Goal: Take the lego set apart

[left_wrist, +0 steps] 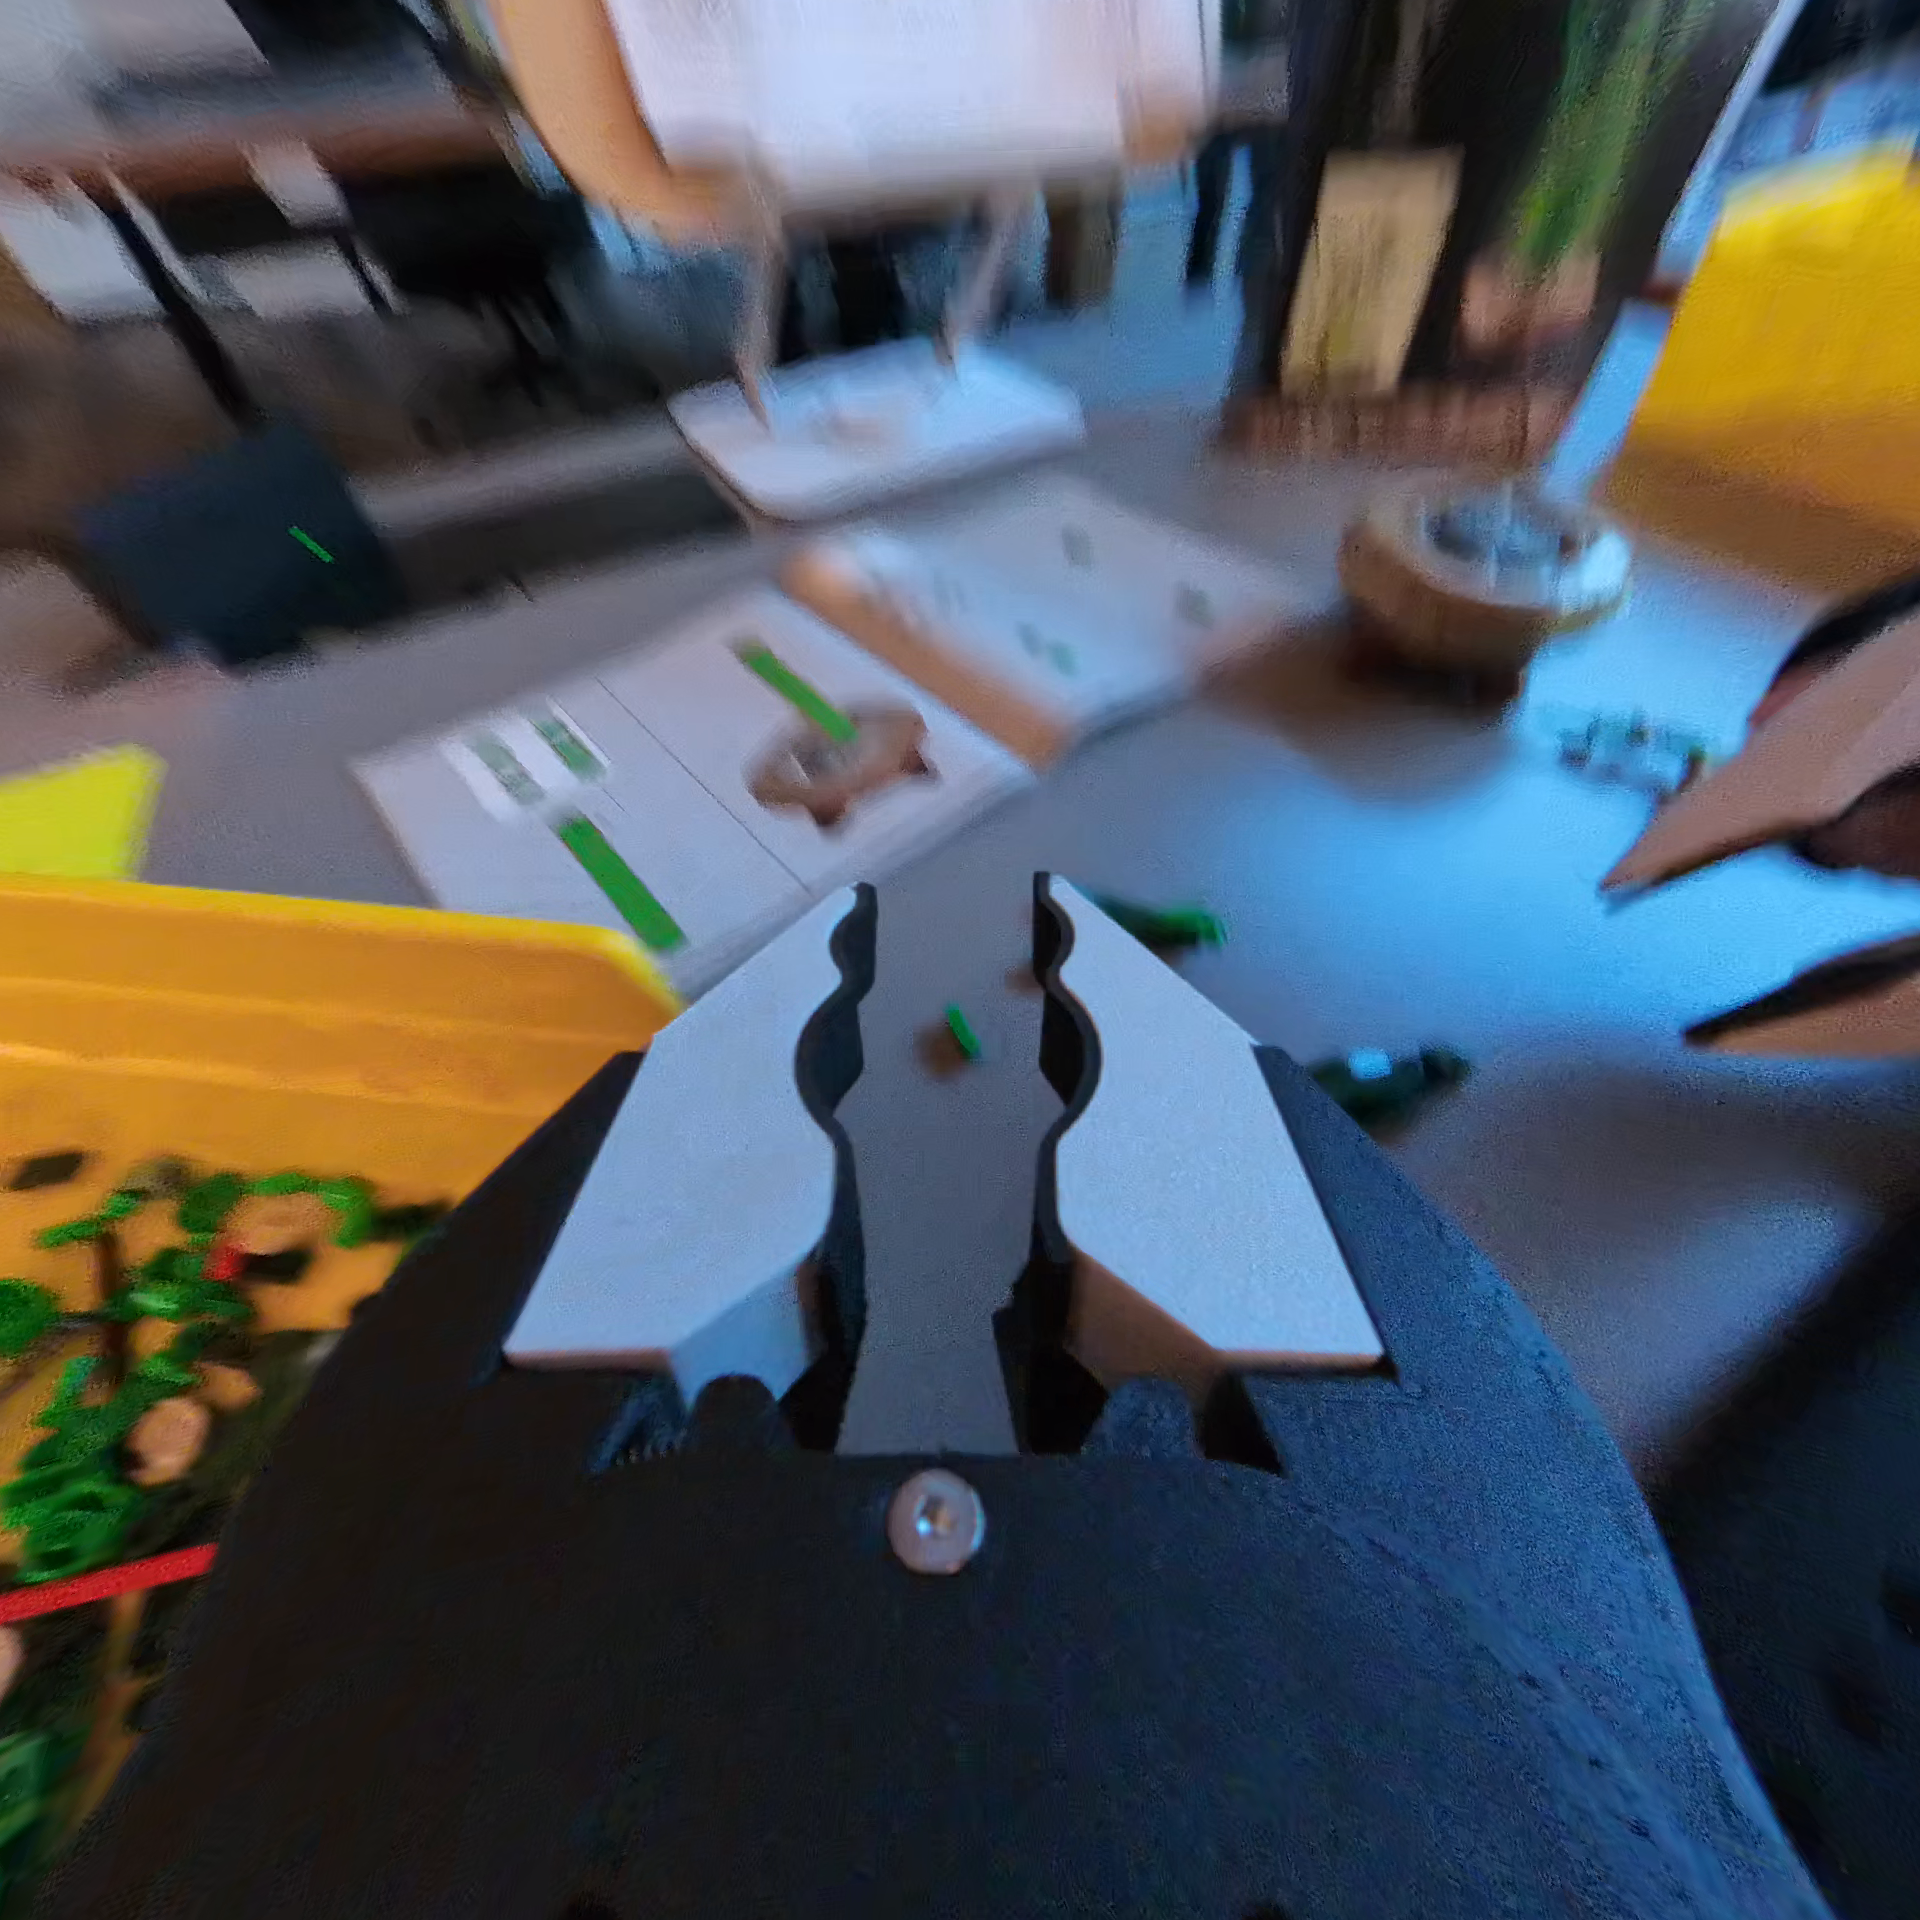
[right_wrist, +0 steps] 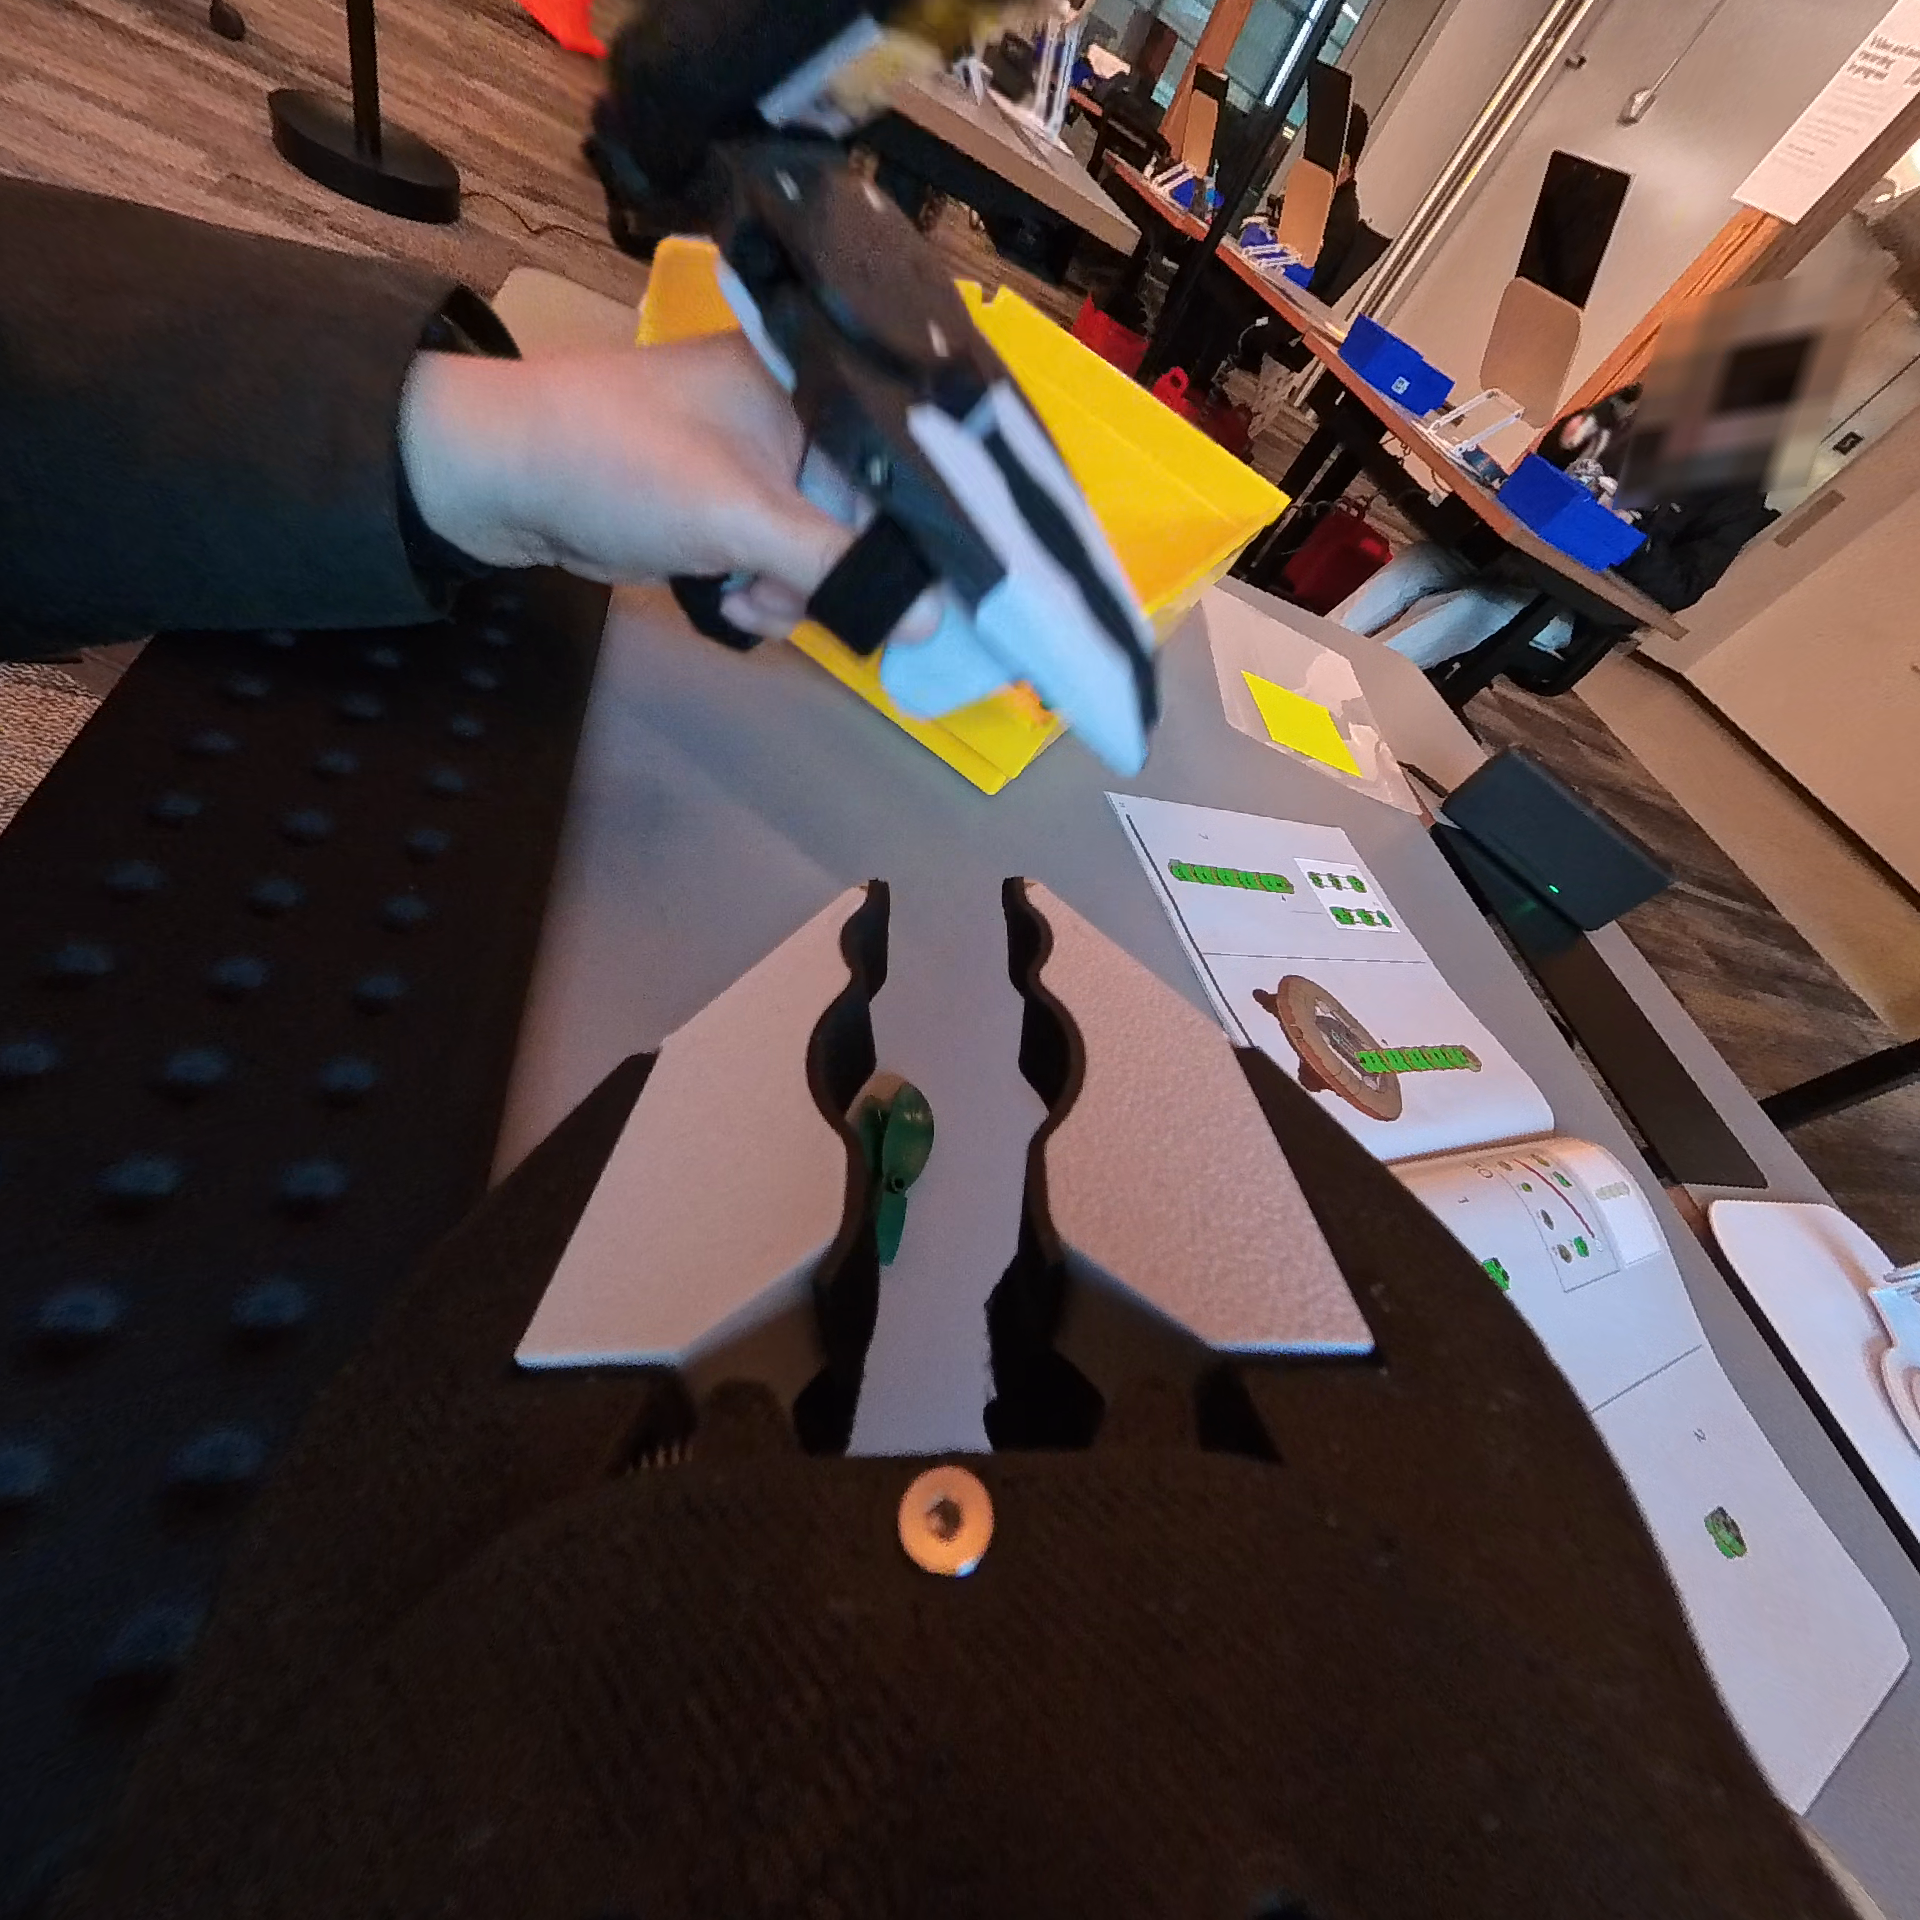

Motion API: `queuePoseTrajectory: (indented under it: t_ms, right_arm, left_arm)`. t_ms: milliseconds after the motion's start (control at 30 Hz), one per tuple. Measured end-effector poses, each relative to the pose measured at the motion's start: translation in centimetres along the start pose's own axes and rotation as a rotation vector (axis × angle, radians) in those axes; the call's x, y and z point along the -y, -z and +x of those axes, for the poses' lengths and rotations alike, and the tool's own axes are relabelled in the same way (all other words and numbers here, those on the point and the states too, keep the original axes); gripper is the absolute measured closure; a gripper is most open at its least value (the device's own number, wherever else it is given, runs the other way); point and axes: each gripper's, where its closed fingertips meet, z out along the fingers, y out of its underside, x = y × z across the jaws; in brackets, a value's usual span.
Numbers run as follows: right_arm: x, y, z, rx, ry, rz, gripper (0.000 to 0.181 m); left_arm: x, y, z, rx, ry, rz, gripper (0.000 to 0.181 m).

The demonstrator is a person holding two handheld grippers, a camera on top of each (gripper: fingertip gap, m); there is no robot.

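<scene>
The left wrist view is blurred by motion. My left gripper [left_wrist: 954, 896] is open and empty above the grey table [left_wrist: 1351, 935]. Small green and brown lego pieces [left_wrist: 958, 1034] lie on the table past its fingertips, and more green pieces [left_wrist: 1387, 1075] lie to the right. The round brown lego base [left_wrist: 1475, 582] stands far right. My right gripper [right_wrist: 943, 888] is open; a green leaf piece [right_wrist: 894, 1153] sits in its gap against the left pad, and I cannot tell if it rests on the table. The left gripper [right_wrist: 1101, 717] hangs ahead of it in a hand [right_wrist: 623, 468].
A yellow bin [left_wrist: 312, 1039] holding green lego pieces [left_wrist: 156, 1299] stands at my left and also shows in the right wrist view [right_wrist: 1143, 468]. An open instruction booklet [right_wrist: 1330, 987] lies at the right. A black studded mat [right_wrist: 260, 935] covers the left. A black device [right_wrist: 1548, 842] stands at the table's edge.
</scene>
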Motion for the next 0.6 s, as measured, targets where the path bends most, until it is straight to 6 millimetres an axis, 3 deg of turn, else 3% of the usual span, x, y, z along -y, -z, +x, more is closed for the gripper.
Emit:
queuePoseTrajectory:
  t_ms: [67,133,333,500,600]
  right_arm:
    - [-0.1,0.0,0.0,0.001,-0.001,-0.003,0.16]
    - [0.0,0.0,0.0,0.002,0.001,-0.004,0.16]
    - [-0.2,-0.2,-0.2,0.007,0.012,-0.019,0.159]
    - [-0.2,-0.2,-0.2,0.008,0.02,-0.028,0.16]
    - [-0.6,-0.1,0.3,-0.02,0.017,-0.048,0.16]
  left_arm:
    - [-3.7,-1.7,0.6,0.019,0.02,-0.224,0.168]
    - [-5.8,-2.5,1.4,-0.002,0.071,-0.331,0.165]
    - [-7.7,-4.0,1.0,0.038,0.075,-0.441,0.156]
    - [-8.0,-4.3,-0.4,0.103,0.01,-0.472,0.178]
    - [-7.9,-4.2,0.5,0.048,-0.016,-0.472,0.179]
